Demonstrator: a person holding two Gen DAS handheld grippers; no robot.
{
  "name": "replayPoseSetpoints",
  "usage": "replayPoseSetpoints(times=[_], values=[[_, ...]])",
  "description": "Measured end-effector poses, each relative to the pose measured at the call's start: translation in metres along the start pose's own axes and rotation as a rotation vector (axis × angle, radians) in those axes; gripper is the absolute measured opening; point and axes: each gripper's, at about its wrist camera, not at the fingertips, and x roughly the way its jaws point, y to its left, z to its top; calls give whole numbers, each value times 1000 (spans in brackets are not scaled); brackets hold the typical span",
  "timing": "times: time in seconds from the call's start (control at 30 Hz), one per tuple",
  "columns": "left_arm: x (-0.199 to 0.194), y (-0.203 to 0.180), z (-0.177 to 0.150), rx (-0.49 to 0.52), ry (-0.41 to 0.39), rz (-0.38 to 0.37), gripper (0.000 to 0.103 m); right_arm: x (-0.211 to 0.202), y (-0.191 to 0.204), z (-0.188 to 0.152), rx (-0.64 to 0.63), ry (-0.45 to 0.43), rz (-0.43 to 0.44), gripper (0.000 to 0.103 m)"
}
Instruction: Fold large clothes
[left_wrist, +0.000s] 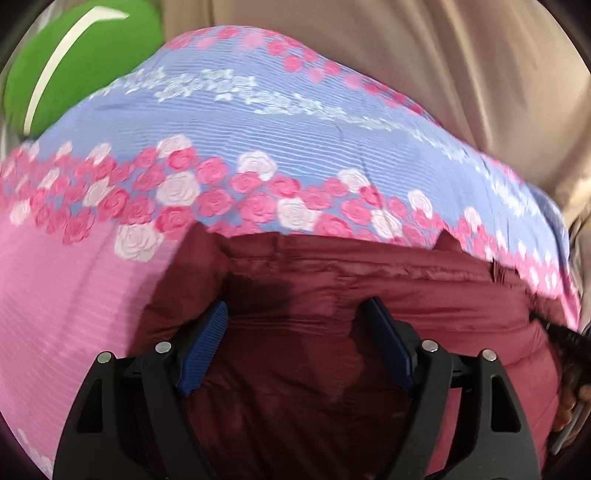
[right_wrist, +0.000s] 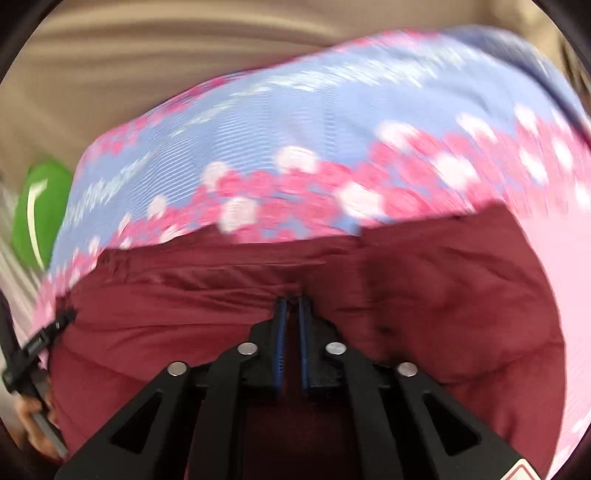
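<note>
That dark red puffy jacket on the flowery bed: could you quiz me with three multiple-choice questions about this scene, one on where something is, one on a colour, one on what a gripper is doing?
1. Where does the jacket lie?
A. on the floral bedsheet
B. on a hanger
C. inside a box

2. What colour is the round object beyond the sheet's far left corner?
A. yellow
B. green
C. black

3. How do the two grippers stand?
A. both open
B. both shut
C. left gripper open, right gripper closed

Answers: 1 A, the sheet shows all around the jacket; 2 B, it is bright green with a white stripe; 3 C, the left fingers stand wide apart, the right nearly meet at a fold.
</note>
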Motion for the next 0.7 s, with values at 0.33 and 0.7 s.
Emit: replayPoseSetpoints(times=[0.33,0.7], values=[[-83,-1,-58,41,-28,-49,77,-95,25,-92,-56,-107,22,20],[-111,32,-125,79,5,106,86,-116,-4,-147,-73,-109,-66,9]])
